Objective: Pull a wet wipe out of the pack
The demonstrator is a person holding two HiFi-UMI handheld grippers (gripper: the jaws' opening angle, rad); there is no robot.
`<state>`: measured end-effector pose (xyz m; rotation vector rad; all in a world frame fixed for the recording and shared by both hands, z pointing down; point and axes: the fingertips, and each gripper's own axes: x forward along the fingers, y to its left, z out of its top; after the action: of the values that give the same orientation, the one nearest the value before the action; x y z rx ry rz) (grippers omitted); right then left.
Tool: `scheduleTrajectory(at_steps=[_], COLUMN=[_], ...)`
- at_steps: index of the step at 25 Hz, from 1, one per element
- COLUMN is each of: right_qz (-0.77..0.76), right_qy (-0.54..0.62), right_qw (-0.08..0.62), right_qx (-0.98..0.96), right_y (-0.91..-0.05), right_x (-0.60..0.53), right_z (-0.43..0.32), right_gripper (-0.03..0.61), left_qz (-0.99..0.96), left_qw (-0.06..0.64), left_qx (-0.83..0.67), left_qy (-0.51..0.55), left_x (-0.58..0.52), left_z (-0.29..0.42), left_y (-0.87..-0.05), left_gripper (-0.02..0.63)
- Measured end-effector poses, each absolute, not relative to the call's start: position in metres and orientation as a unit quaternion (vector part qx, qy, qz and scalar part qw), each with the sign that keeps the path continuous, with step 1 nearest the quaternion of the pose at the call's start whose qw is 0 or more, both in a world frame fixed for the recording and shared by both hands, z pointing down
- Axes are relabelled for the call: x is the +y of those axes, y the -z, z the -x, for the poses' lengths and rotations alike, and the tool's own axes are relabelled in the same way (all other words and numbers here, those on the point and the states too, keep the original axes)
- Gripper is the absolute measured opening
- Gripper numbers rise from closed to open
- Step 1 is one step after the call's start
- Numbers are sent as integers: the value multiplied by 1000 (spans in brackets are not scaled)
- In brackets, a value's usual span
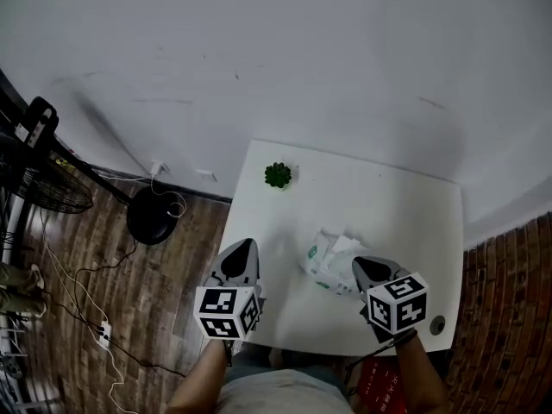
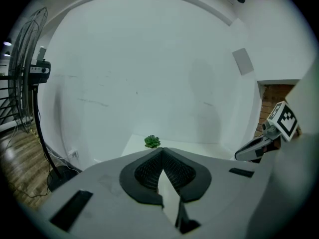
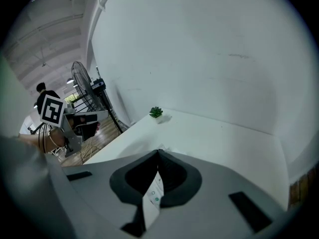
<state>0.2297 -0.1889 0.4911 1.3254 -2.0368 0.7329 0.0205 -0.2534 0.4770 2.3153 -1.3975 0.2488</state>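
Left claw (image 1: 242,253): I am reading it as clenched. In the left gripper view (image 2: 162,154) its tips are meeting and nothing is sitting between them. It is hovering over the near-left part of the bench, well apart from the pack.
Right claw (image 1: 366,271): I am reading it as clenched too. Its tips are pressing together in the right gripper view (image 3: 158,154), with white, green-printed film of the wipe pack (image 3: 152,195) lying in the slot between its jaws. From the head view it is touching the pack's right edge.
Wipe pack (image 1: 324,264): it is lying crumpled on the bench between the two claws, closer to the right one. A white wipe (image 1: 344,246) is standing up out of its top.
Bench (image 1: 388,198): I am seeing a white top carrying the pack at its near middle.
Plant (image 1: 278,175): a small green plant is sitting upright at the far edge, left of centre, well apart from the pack. It is showing in both gripper views (image 2: 152,142) (image 3: 156,112).
Wall (image 1: 328,59): a plain white wall is rising just behind the bench.
Fan (image 1: 52,188): a pedestal fan is standing on the wood floor (image 1: 185,266), off to the far left.
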Motion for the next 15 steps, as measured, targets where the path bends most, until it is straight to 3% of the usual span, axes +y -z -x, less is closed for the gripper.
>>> scheduleTrajectory(at_steps=[15], right_qz=[-529], right_qy=[-243], right_qw=[256], right_qx=[-772], right_y=[-438], right_x=[-190], right_z=[-234], right_gripper=[3], left_qz=[-849], left_qw=[190], left_qx=[-489], left_qy=[-68], left_x=[-263], left_z=[-30], left_y=[-450], left_gripper=[3])
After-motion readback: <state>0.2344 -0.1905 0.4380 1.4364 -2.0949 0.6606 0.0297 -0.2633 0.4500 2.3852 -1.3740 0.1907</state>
